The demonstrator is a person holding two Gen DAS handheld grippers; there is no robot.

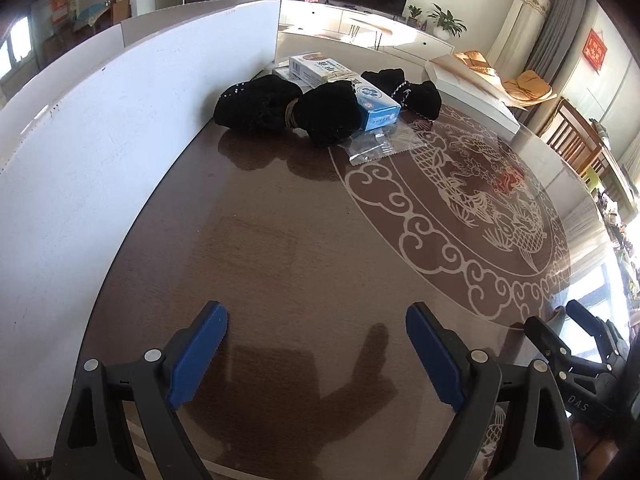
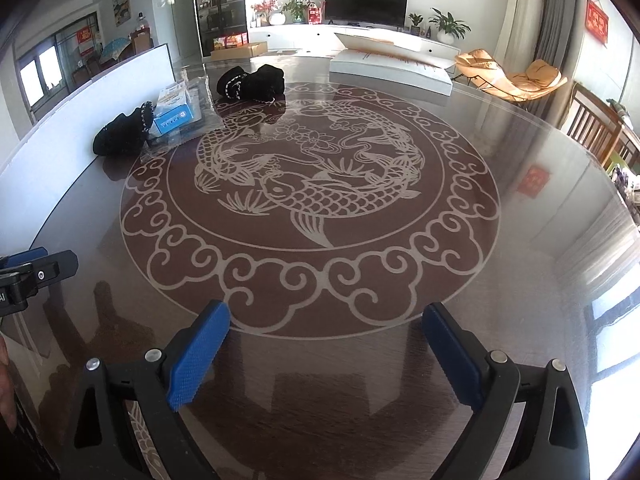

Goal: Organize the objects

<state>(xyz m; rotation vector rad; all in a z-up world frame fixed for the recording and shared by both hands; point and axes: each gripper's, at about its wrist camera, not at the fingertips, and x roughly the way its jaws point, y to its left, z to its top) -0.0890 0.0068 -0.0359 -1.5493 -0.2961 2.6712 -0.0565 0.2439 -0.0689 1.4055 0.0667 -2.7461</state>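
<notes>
Both jaws gape empty, well short of the blue box [image 1: 376, 106].

The print on the blue-and-white box [image 1: 376, 106] is too small for me to read, and a black fabric bundle [image 1: 328, 114] covers its near end. My right hand-held gripper [image 1: 576, 336] is cut off at the left wrist view's edge. Beneath the box, I can't make out the clear packet [image 1: 380, 146] contents.

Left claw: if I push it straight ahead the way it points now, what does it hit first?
Likely the black fabric bundle, which lies beside the blue and white box. The open left claw has only bare table top ahead before that, though fisheye depth is uncertain.
</notes>
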